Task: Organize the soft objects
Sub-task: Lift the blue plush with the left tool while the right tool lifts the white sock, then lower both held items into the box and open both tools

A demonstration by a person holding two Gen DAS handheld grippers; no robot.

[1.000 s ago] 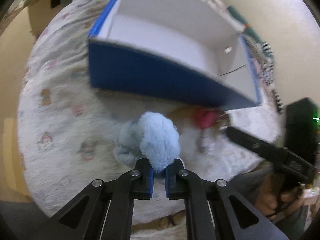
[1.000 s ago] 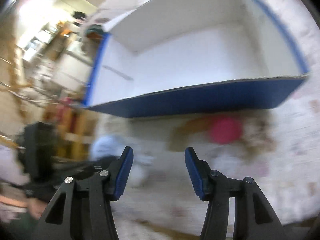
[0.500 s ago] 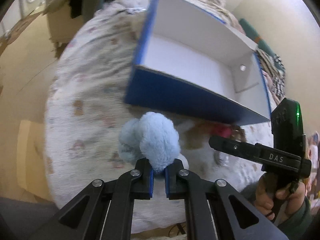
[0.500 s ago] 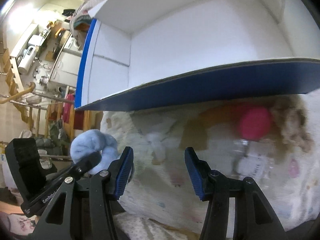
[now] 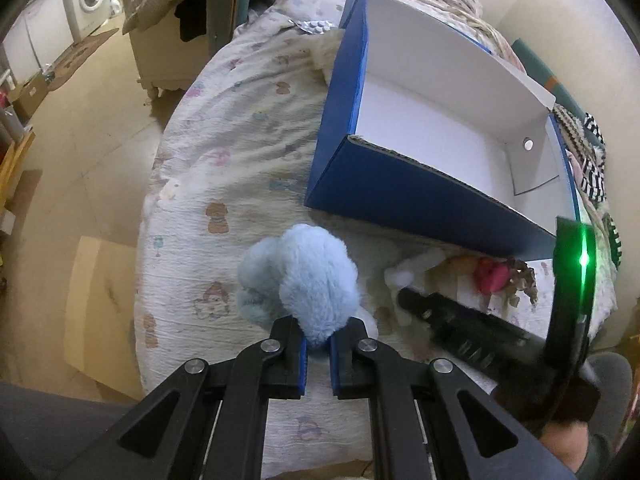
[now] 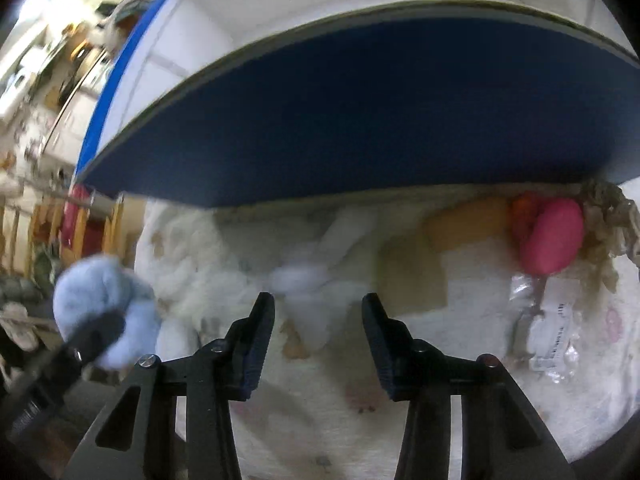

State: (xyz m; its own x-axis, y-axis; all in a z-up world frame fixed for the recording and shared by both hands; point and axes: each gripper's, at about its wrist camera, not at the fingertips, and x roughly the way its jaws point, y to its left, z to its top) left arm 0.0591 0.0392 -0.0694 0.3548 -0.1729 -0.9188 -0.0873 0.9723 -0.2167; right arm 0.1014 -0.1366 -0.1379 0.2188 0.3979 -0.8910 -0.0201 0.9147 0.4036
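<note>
My left gripper [image 5: 318,346] is shut on a fluffy light-blue plush toy [image 5: 308,280] and holds it above the bed, left of the blue box [image 5: 420,204]. The plush also shows at the left of the right wrist view [image 6: 106,312]. My right gripper [image 6: 318,320] is open and low over the bedspread, with a white plush piece [image 6: 316,284] between its fingers. A pink toy [image 6: 554,242] with an orange part lies at the right by the box's front wall [image 6: 380,120]. The right gripper also shows in the left wrist view [image 5: 404,300].
The box is open, white inside and has nothing in it [image 5: 432,132]. A clear packet with a label [image 6: 554,344] and a brown tangle [image 6: 612,216] lie at the right. The bedspread [image 5: 224,168] ends at the left over a tan floor [image 5: 80,128]. A cardboard sheet [image 5: 100,304] lies below the bed edge.
My left gripper has pulled back and left with the blue plush, away from the box. My right gripper has dropped lower and closer to the box front, over the white plush piece.
</note>
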